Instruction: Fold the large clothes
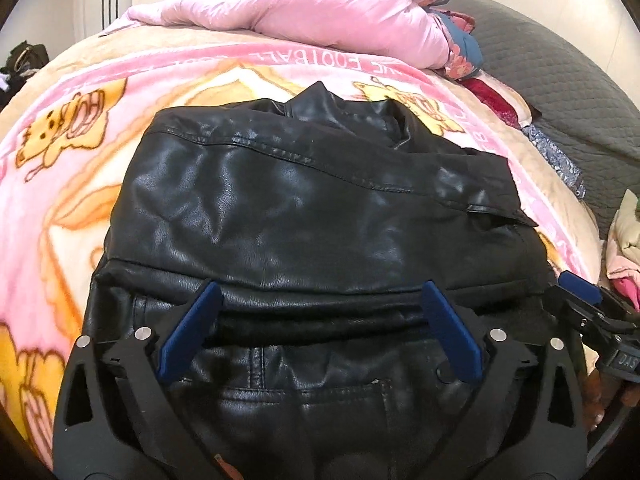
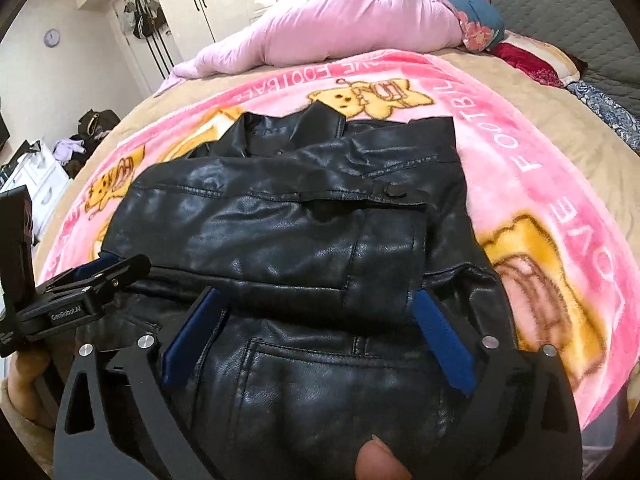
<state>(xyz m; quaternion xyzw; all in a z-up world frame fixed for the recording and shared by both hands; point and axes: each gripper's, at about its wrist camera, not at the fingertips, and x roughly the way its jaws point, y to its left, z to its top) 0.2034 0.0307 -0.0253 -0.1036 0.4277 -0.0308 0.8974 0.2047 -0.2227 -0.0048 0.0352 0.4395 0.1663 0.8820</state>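
1. Bright, even indoor light fills both views; shadows are soft.
2. White sheen streaks the black jacket (image 1: 304, 216).
3. Fisheye bending curves the bed (image 2: 532, 92); corners go black at 10 and 2 o'clock.
4. Slight softness throughout.

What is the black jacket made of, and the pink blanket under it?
Jacket: looks like leather or fake leather, which one I cannot tell; it is shiny, creased and has stitched seams. Blanket: soft fuzzy fleece by its look, matte, printed with cartoon bears.
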